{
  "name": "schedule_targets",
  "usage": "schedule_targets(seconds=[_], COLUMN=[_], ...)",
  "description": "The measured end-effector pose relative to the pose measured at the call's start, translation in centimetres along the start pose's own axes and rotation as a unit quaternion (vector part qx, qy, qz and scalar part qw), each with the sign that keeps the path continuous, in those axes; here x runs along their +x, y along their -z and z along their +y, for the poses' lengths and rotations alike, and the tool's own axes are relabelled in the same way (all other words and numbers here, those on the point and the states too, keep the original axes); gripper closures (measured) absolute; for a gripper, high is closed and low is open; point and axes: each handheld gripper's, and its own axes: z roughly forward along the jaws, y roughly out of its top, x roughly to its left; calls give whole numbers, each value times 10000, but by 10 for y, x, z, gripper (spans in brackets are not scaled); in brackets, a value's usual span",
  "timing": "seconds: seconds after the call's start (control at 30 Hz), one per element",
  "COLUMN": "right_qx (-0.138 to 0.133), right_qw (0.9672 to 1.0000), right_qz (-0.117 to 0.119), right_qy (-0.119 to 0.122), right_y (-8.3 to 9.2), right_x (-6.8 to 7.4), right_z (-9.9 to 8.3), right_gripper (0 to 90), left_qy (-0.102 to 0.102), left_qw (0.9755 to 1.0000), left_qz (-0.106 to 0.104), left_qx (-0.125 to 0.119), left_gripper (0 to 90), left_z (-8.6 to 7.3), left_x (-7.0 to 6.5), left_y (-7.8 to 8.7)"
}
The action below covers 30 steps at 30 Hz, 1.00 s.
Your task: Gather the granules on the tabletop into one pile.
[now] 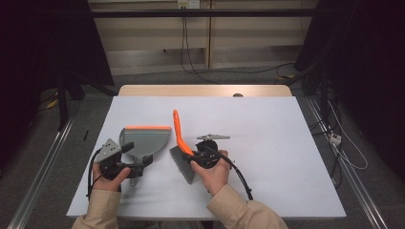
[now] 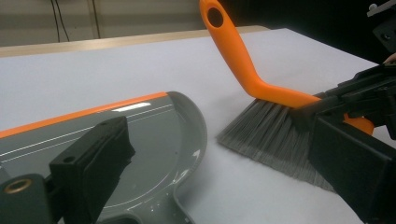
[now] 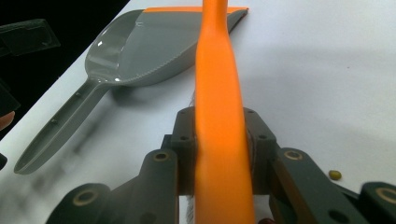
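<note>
A grey dustpan point(image 1: 145, 138) with an orange lip lies flat on the white table point(image 1: 286, 143), its handle pointing toward the person. My left gripper point(image 1: 138, 157) hovers at that handle with its jaws wide apart; in the left gripper view the pan point(image 2: 154, 135) runs under the left jaw. To the right, my right gripper point(image 1: 193, 157) is shut on the orange handle of a hand brush point(image 1: 179, 129). The handle point(image 3: 217, 84) runs up between the pads. The grey bristles point(image 2: 271, 135) rest on the table beside the pan.
A small olive bead point(image 3: 334, 175) lies on the table just right of my right gripper. A wooden strip point(image 1: 205, 90) borders the table's far edge. Cables point(image 1: 344, 148) trail on the floor at the right. Bare tabletop stretches to the right and far side.
</note>
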Motion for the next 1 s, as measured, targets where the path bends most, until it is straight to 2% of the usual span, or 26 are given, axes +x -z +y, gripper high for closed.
schedule_targets(seconds=[0.43, 1.0], right_qx=[103, 75], right_qw=[9998, 9991], right_qz=[-106, -302], right_qy=[-131, -276], right_y=[9, 30], right_x=[-10, -36], right_z=[1, 0], right_gripper=[708, 707], left_qy=[-26, -37], left_qw=[10000, 10000], left_qz=[-7, 1], left_qx=[-4, 7], left_gripper=[60, 60], left_z=[1, 1], left_x=[-1, -2], left_y=[0, -1])
